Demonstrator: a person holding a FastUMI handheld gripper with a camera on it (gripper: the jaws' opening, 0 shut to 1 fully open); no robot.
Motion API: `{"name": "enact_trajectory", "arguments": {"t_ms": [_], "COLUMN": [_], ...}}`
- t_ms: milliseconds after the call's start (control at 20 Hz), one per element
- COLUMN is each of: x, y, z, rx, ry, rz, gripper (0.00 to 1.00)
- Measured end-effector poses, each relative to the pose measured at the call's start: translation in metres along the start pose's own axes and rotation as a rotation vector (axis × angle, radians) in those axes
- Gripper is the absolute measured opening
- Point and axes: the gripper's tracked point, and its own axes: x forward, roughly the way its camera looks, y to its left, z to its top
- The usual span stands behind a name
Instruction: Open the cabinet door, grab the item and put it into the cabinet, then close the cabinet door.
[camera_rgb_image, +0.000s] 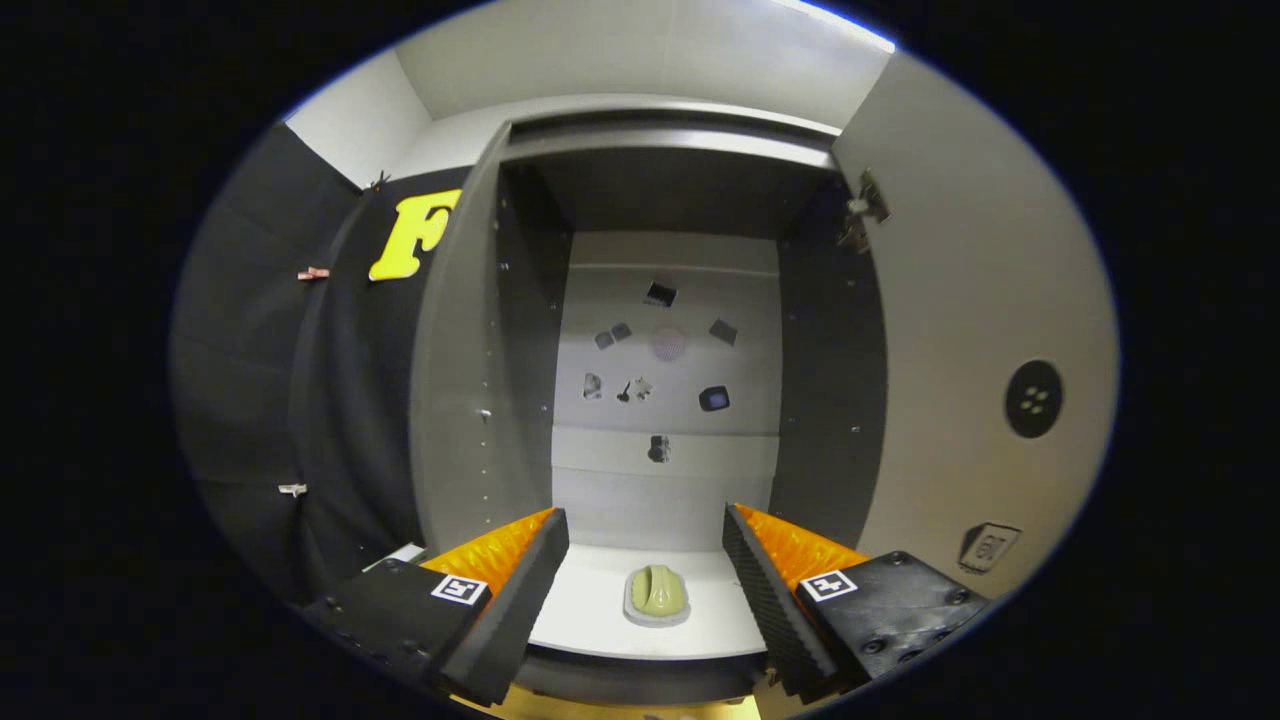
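Note:
The cabinet (470, 330) stands open in front of me, its door (980, 330) swung out to the right with a hinge showing near its top. A small pale green item on a light base (657, 594) rests on the cabinet's white floor (600, 600). It lies between my fingers and slightly beyond them, touching neither. My gripper (645, 535) is open, and its two fingers (525, 570) frame the item at the cabinet's front edge.
The back panel (665, 370) of the cabinet carries several small stickers. Dark side walls close the compartment on both sides. A round dark disc (1033, 398) and a small tag (988, 546) sit on the inner face of the door. Black cloth hangs to the left.

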Motion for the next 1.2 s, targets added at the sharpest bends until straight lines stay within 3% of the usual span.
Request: {"name": "enact_trajectory", "arguments": {"t_ms": [250,500,850,1050,1200], "x": [-0.066,-0.142,-0.251,-0.294,-0.315], "y": [-0.014,-0.024,-0.069,-0.093,-0.139], "z": [0.011,0.019,0.024,0.033,0.034], "rx": [-0.097,-0.116,-0.115,-0.044,-0.011], "ry": [-0.001,0.008,0.065,0.058,0.057], "rz": [-0.100,-0.168,-0.312,-0.316,-0.340], "gripper": [0.98,0.98,0.98,0.97,0.97]}}
